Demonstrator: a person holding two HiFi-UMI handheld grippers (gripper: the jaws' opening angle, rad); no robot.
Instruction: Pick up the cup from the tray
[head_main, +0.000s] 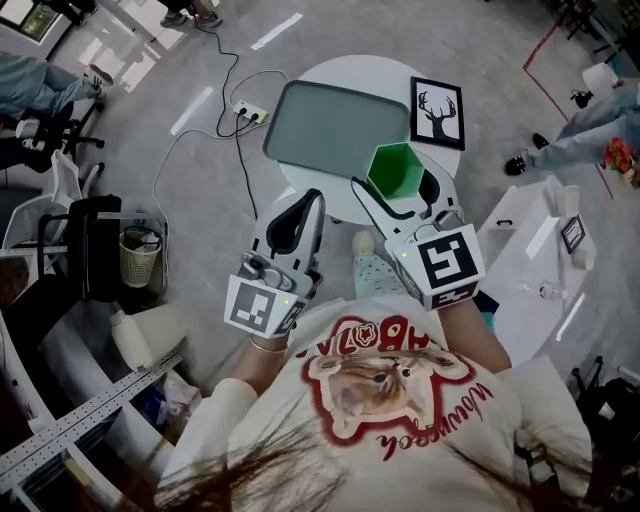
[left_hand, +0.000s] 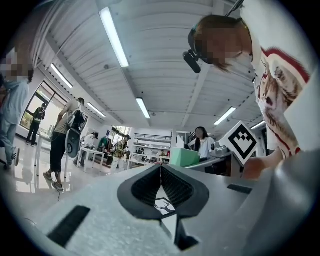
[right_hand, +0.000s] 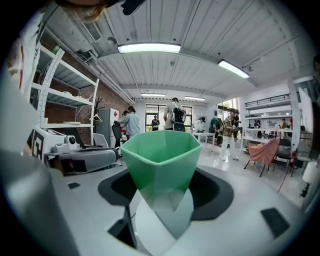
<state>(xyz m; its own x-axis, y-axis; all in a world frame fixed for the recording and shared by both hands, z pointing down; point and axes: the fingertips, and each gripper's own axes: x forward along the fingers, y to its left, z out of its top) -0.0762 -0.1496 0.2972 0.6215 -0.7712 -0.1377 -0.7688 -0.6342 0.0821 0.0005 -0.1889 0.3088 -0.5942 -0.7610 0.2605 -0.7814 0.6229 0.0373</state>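
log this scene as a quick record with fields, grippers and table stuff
cup: green cup, faceted, upright, open end up
cup location: at the tray's near right corner, between the right jaws
right gripper: jaws shut on the green cup
left gripper: jaws together, nothing between them, held near the table's near edge
tray: grey-green, nothing resting on its visible surface
picture frame: black frame, deer print, lying right of the tray
table: round, white

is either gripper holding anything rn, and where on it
The right gripper holds the green cup, jaws clamped on its tapered lower sides. The left gripper is shut on nothing.
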